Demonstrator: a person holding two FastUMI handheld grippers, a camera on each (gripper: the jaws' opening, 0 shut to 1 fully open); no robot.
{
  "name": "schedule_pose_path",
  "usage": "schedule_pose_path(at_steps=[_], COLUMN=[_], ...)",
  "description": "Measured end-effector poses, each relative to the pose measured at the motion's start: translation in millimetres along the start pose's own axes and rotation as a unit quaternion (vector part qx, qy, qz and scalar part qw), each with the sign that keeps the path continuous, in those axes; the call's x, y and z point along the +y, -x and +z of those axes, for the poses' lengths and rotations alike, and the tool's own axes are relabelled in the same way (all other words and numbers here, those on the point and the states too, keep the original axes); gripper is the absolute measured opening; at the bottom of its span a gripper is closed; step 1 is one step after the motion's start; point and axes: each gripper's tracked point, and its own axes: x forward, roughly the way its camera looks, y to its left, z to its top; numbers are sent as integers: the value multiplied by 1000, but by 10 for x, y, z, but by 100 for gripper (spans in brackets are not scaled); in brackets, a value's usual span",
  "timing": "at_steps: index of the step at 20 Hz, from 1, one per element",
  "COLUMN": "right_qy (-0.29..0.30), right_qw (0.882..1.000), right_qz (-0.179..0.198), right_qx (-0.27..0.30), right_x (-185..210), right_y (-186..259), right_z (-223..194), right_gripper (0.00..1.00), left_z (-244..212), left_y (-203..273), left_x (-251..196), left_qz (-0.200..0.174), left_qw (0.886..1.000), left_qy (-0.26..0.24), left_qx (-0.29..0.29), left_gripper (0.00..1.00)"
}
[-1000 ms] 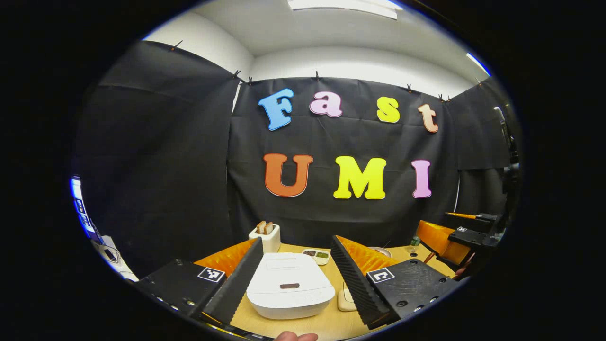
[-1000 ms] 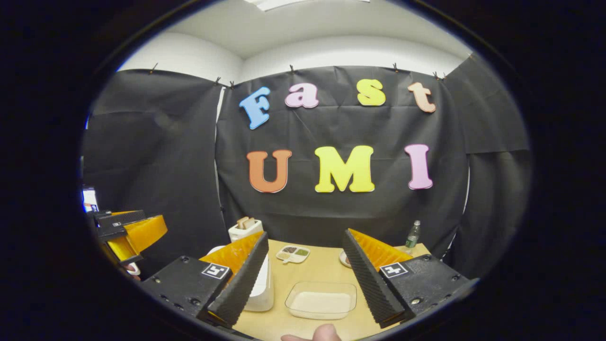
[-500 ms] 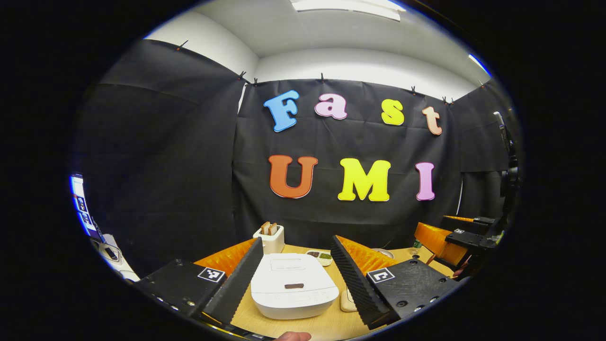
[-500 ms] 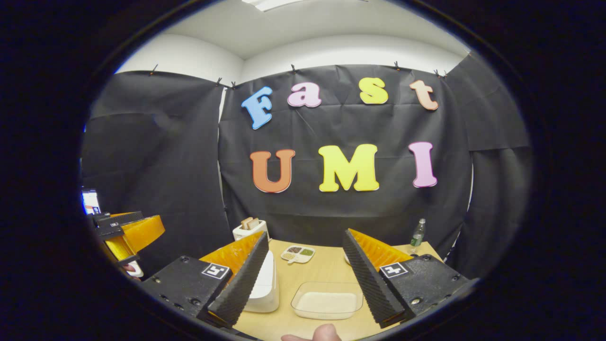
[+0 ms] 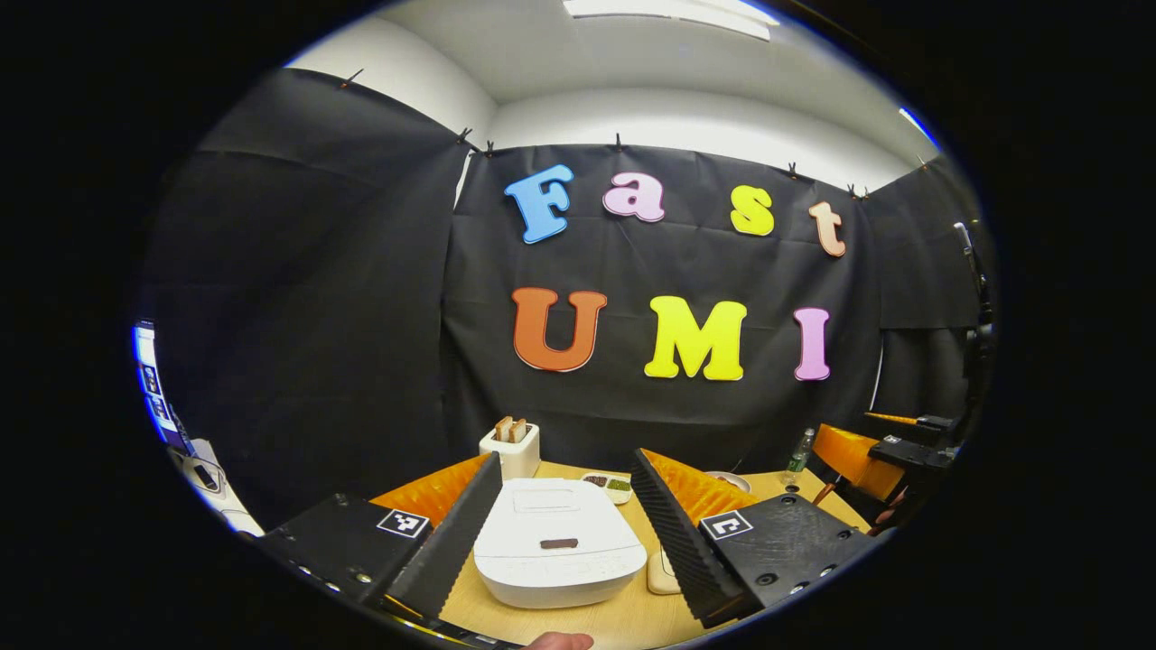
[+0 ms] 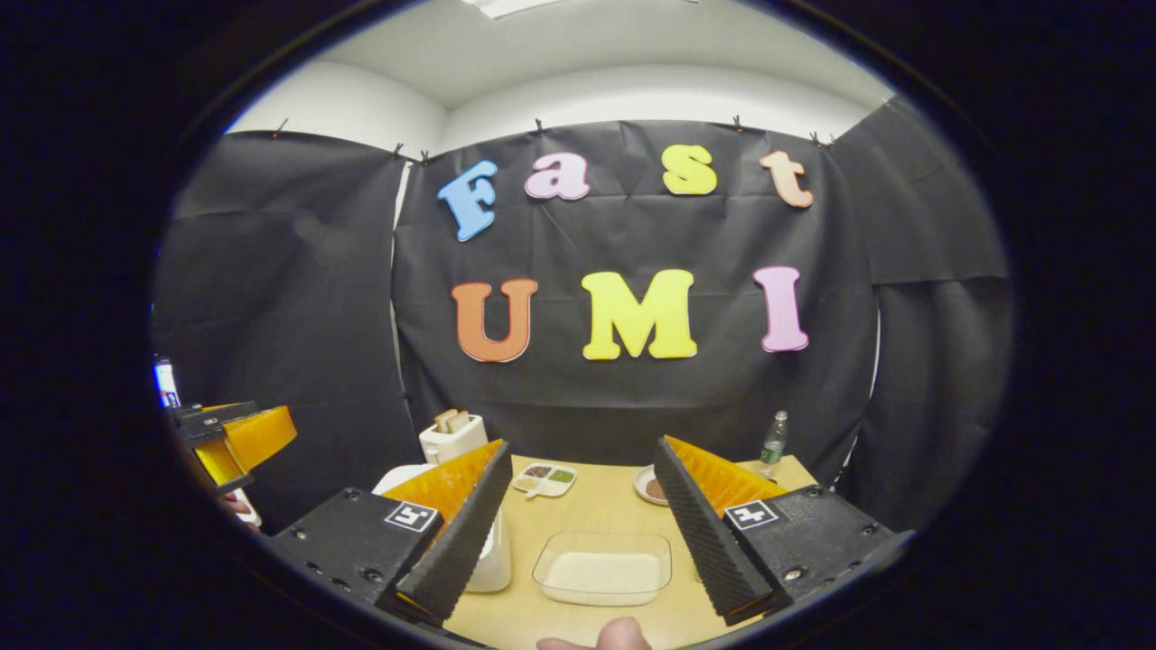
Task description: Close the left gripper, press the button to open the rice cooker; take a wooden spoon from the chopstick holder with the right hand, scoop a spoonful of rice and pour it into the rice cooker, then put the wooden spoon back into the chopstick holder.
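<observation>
Left gripper view: the left gripper (image 5: 564,533) is seen with its two black ribbed fingers (image 5: 452,542) spread wide and nothing held between them. The white rounded rice cooker (image 5: 560,552) rests on the light wooden surface (image 5: 623,618), lid down, directly ahead of and framed between the fingers; its small dark oblong button (image 5: 558,544) lies on the lid's near part, close to the midline of the gap. The fingers are judged to need closing before the press, as the task requires, and the left gripper is judged the nearer of the two to the button. A white holder with wooden pieces standing in it (image 5: 511,449) is noted behind the cooker. Right gripper view: the right gripper (image 6: 587,533) is likewise wide open and empty. A clear rectangular tray of white rice (image 6: 603,569) lies ahead between its fingers, with the cooker just beside it toward the left gripper, partly hidden by one finger.
</observation>
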Motion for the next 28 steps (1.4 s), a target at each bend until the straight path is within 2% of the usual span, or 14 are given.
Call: schedule_pose_path(at_steps=[7, 8, 12, 13, 14, 15, 16, 17, 18, 19, 21, 24, 25, 28], right_qy=[-9, -9, -14, -15, -15, -16, -17, -18, -19, -21, -24, -28, -30, -35], right_qw=[1000, 1000, 1000, 1000, 1000, 999, 999, 999, 999, 999, 999, 997, 997, 995], right_qz=[-5, -6, -12, -12, -12, -13, -14, -16, -19, -22, -31, -48, -54, -68], right_qx=[6, 8, 14, 19, 24, 27, 29, 30, 31, 32, 36, 44, 48, 65], right_x=[-146, -173, -313, -336, -367, -397, -433, -476, -521, -568, -666, -843, -901, -1061], right_y=[-78, -96, -193, -229, -263, -306, -335, -372, -402, -431, -475, -540, -558, -593], right_z=[-30, -55, -156, -197, -242, -263, -282, -289, -305, -315, -342, -412, -440, -573], right_gripper=[98, 100, 100, 98, 100, 100, 99, 99, 99, 100, 100, 100, 100, 99], left_z=[-258, -304, -573, -634, -707, -781, -855, -929, -989, -1047, -1161, -1215, -1434, -1691], left_y=[-110, -129, -237, -277, -314, -352, -401, -449, -491, -550, -651, -751, -882, -1025], left_x=[-128, -133, -151, -161, -146, -113, -101, -90, -75, -38, -26, -47, -79, -19], left_qz=[-9, -9, -11, -14, -10, -9, -7, -4, -1, 6, 9, 3, -3, 2], left_qw=[999, 998, 994, 992, 990, 988, 985, 982, 979, 976, 971, 964, 960, 949], left_qy=[6, 7, 14, 16, 19, 22, 25, 29, 33, 34, 37, 42, 52, 74], left_qx=[47, 56, 108, 122, 139, 156, 171, 188, 202, 213, 235, 262, 274, 306], left_gripper=[94, 94, 94, 81, 85, 69, 62, 34, 41, 24, 2, 2, 0, 0])
